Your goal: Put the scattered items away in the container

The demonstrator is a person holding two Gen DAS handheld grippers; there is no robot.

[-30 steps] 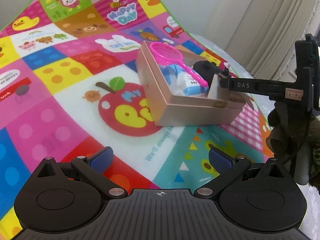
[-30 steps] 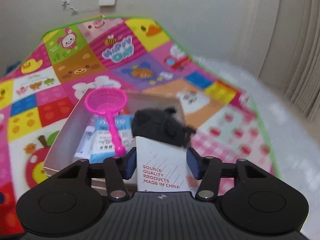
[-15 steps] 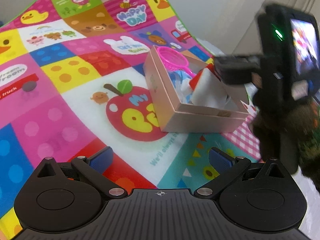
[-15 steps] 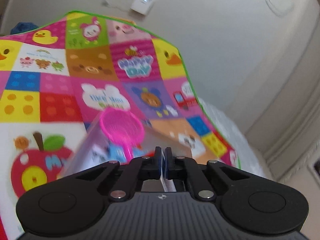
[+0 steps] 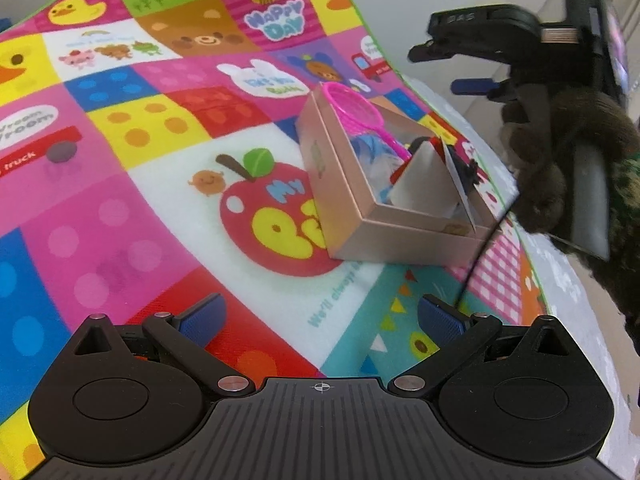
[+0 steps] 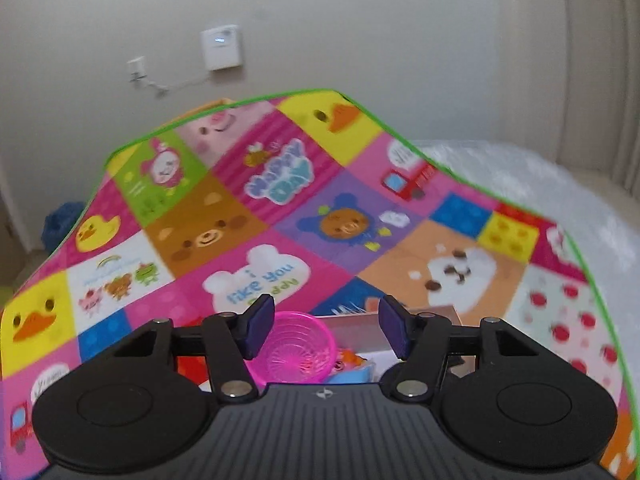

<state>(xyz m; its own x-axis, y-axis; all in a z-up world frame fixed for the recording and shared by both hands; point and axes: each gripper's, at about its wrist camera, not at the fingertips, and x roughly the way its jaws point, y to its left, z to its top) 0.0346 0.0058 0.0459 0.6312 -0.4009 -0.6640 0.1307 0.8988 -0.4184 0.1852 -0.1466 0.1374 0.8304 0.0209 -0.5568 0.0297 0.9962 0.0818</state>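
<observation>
Patchwork cartoon play mat [image 5: 120, 208], pink cardboard box [image 5: 360, 216] holding scattered items, right tongs [image 6: 326, 330] raised above it, just opened, empty, left tongs [image 5: 320, 320] wide open, empty, well short of the box.

Play mat [image 5: 152, 200] carries all print but one. "HAPPY DAY" on striped pink square [image 5: 276, 20] beside bee, far from box [image 5: 400, 236]. "i like you" on white bunny cloud [image 6: 260, 276]. "MY" on red apple [image 5: 272, 216], touching box. "Vroom Vroom", "truck" at mat's left edge. "DAS" on right gripper [image 5: 460, 54] arm, above box.
</observation>
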